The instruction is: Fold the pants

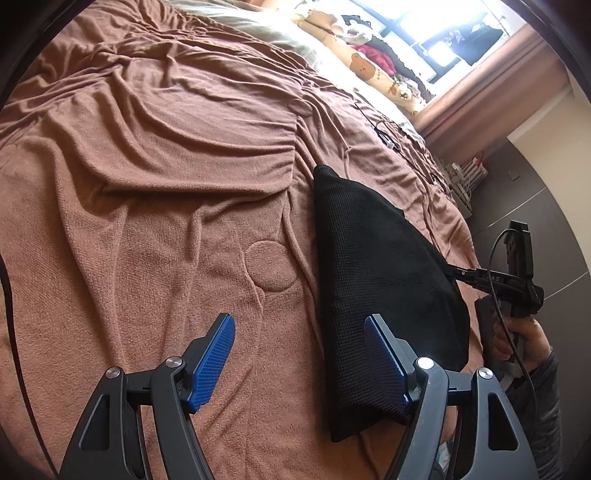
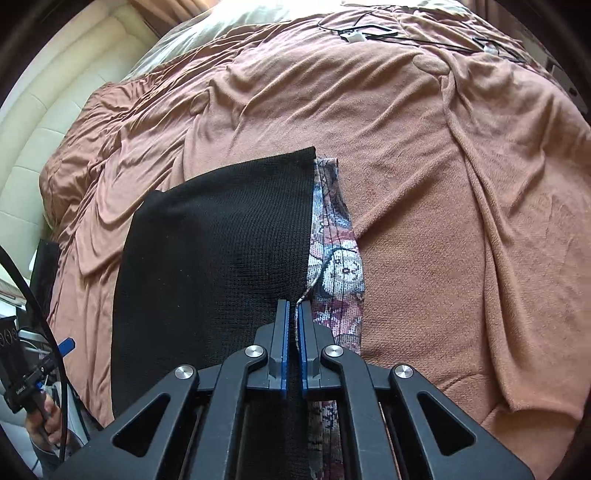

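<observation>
The right gripper [image 2: 293,314] has its blue-padded jaws closed on the near edge of the pants [image 2: 218,236], pinching a thin seam of cloth between the pads. The left gripper [image 1: 299,354] hangs with its jaws wide apart and nothing between them; its right-hand pad sits just beside the pants' left border, over bare blanket. From the right tongs the pants stretch straight ahead, long axis running away from the jaws, with the far hem lying flat on the bed. From the left tongs the garment lies to the right and ahead, so the right hand is the nearer and already has it, while the left would need to shift sideways to reach the cloth. The pants are a black, finely ribbed knit, folded into a long tapering panel; along their right edge a patterned inner face [image 2: 340,273] in white, maroon and blue shows. Beneath is a rumpled terracotta fleece blanket [image 1: 147,184] with round stitched patches. Thin black cables [image 2: 369,31] lie far beyond.
</observation>
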A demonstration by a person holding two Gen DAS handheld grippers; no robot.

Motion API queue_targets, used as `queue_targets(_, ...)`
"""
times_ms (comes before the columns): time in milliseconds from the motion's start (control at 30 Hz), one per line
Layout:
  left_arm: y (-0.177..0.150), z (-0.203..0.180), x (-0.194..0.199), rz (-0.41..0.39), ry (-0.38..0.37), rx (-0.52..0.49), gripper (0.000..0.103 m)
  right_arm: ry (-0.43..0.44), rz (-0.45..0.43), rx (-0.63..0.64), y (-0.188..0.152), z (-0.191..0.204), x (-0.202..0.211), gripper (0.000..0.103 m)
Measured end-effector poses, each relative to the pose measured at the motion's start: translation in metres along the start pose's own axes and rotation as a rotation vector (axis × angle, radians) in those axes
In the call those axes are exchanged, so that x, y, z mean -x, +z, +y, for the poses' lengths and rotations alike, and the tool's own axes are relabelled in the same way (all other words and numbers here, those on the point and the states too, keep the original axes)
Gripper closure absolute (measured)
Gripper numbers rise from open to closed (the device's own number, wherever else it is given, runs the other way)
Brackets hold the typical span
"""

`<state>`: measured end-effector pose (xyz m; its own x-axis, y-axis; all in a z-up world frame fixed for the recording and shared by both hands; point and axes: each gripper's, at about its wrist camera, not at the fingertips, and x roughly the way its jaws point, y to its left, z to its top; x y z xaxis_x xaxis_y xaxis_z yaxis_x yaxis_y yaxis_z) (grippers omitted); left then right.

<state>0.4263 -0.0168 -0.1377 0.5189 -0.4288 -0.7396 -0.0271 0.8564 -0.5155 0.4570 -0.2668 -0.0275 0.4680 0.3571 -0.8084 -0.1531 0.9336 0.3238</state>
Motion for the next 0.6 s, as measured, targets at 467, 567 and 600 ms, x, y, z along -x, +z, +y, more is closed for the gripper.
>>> queue_targets(467,0.004,-0.027,-0.055,0.127,-0.092,0.009,0.045,-0.068,-0.032,-0.047,-0.018,-0.020,0.023,0.102)
queue_targets(567,-0.003,-0.029,-0.066,0.168,-0.115,0.023,0.049,-0.053,-0.025,-0.074,-0.022,-0.026,0.013,0.102)
queue_targets(600,-0.006,-0.030,-0.069,0.179,-0.124,0.025,0.052,-0.052,-0.023,-0.080,-0.023,-0.028,0.010,0.102)
